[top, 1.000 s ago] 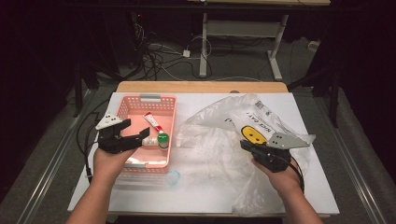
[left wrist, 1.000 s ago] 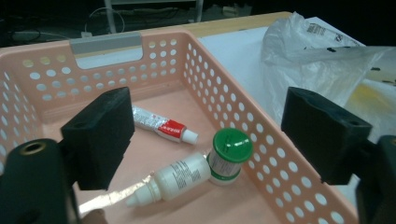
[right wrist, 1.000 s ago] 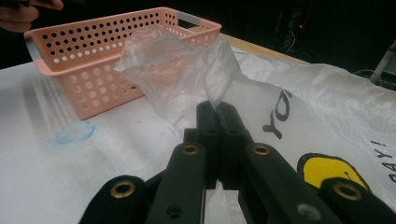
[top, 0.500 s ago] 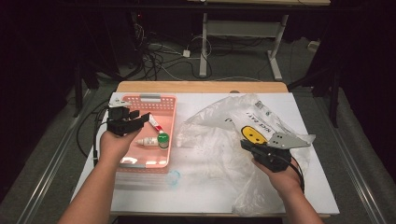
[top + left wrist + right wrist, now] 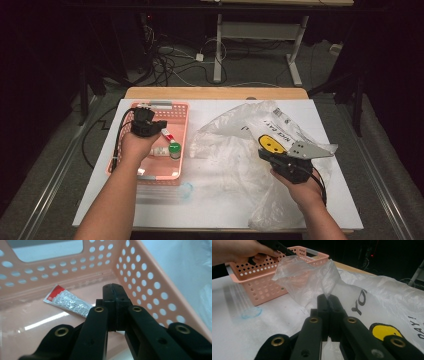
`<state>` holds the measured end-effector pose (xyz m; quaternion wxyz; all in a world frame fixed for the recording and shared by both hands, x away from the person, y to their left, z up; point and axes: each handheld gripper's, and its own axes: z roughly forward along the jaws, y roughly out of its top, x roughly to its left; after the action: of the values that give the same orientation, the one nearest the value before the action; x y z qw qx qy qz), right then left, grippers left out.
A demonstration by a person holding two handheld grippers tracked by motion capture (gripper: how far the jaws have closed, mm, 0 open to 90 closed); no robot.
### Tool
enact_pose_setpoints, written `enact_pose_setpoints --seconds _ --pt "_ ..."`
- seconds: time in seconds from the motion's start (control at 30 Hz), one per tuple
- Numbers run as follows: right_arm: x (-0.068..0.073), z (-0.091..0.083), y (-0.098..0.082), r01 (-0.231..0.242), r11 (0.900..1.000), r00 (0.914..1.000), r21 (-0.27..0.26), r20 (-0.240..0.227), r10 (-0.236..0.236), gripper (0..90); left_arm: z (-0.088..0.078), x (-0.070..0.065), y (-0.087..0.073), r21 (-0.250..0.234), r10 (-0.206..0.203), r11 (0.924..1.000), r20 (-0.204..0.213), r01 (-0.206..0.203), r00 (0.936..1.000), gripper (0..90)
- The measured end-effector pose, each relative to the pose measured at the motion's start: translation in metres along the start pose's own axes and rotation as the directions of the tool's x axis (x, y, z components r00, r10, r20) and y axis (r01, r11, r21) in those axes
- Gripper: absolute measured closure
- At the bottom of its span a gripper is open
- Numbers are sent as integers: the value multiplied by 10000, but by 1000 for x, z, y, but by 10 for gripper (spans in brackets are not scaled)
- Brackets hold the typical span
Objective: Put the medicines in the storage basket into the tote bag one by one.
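Covering a wooden table, white sheet, dark room, left tongs closed empty, right tongs pinching bag

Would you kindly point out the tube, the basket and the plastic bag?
tube (image 5: 68,304), left gripper view, middle of its printed body.
basket (image 5: 182,131), high view, its right wall.
plastic bag (image 5: 308,275), right gripper view, its raised crumpled edge.

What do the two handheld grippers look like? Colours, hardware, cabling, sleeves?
Both are black. The left gripper and right gripper have jaw arms with brass-coloured rivets. The right carries a grey three-cornered plate; black cables trail from each. Forearms bare, no sleeves.
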<state>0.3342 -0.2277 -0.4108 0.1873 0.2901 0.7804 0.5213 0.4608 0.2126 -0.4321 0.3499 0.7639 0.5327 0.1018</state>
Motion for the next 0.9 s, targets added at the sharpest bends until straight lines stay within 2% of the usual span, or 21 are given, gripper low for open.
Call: enact_pose_setpoints --seconds 0.07,0.13,0.27,0.43,0.5,0.6,0.73,0.9 --pt "0 0 0 5 10000 10000 12 6 -5 900 8 2 2 316 -19 9995 -54 21 10000 877" --pt "0 0 0 -9 10000 10000 23 -1 9 900 16 2 3 775 159 9969 -143 -147 9998 877" --pt "0 -1 0 -41 10000 10000 -16 -9 41 900 28 0 7 1308 267 9910 22 -267 9996 876" --pt "0 0 0 1 10000 10000 -6 -70 -1 900 38 -8 12 1846 504 9814 165 -525 9986 876" --pt "1 0 -1 1 10000 10000 22 -84 -1 900 42 -9 13 1940 463 9797 241 -501 9986 876" --pt "1 1 -1 8 10000 10000 37 -88 -8 900 46 -9 13 2247 509 9728 262 -555 9984 876" --pt "0 0 -1 2 10000 10000 29 -66 -2 900 51 -6 12 2416 453 9689 385 -533 9982 876" --pt "-2 1 -3 -41 9999 10000 150 -21 42 900 55 -2 9 2956 485 9536 379 -576 9981 876"
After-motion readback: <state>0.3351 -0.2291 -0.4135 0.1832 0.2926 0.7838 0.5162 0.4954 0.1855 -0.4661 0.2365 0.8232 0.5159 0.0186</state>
